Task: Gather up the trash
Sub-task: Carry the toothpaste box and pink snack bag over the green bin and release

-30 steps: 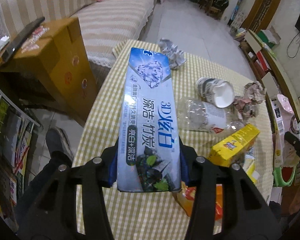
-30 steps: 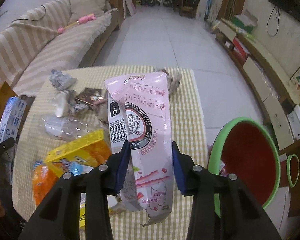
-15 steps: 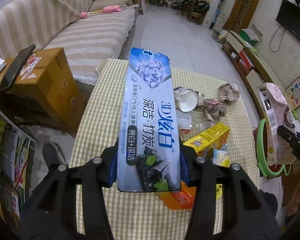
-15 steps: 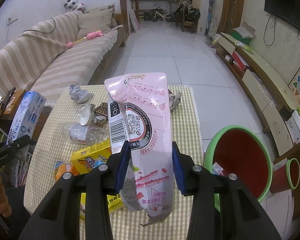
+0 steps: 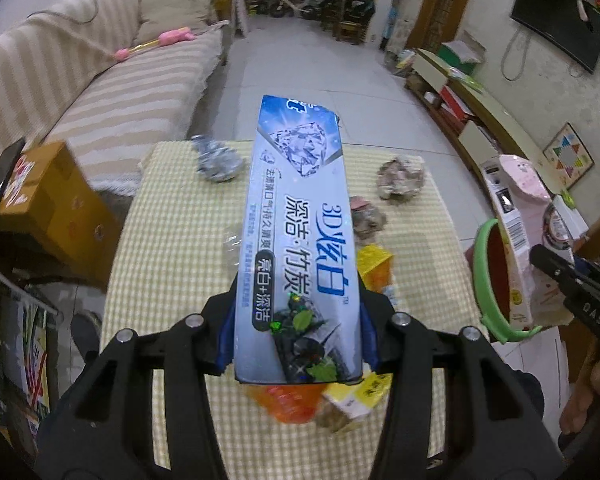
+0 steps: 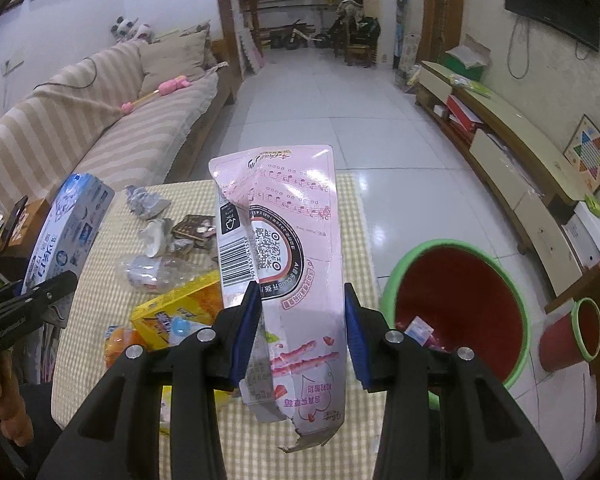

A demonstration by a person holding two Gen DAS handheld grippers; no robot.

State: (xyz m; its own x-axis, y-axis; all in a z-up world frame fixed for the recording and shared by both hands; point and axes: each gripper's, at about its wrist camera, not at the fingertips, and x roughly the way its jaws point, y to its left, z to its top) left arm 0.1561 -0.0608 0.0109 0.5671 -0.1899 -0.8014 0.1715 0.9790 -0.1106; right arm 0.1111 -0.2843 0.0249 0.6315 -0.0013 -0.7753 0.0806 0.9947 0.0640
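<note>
While the checked worktop (image 6: 100, 292) carries scattered trash and the red bin (image 6: 456, 304) stands beside it, your left claw (image 5: 296, 328) grips the blue toothpaste box (image 5: 300, 216) and your right claw (image 6: 300, 320) clamps the pink carton (image 6: 288, 248), both above it

Between the black left gripper (image 5: 298, 336) and its blue pads sits a silvery-blue toothpaste box (image 5: 300, 236) with a diamond print and green leaves. The right gripper (image 6: 300, 336), black with blue pads too, clasps a pale pink carton (image 6: 288, 252) printed with music notes and a barcode. Beneath both lies a yellow-and-white checked tablecloth (image 5: 172, 248); right of the pink carton, a red bin (image 6: 456, 304) with green rim
</note>
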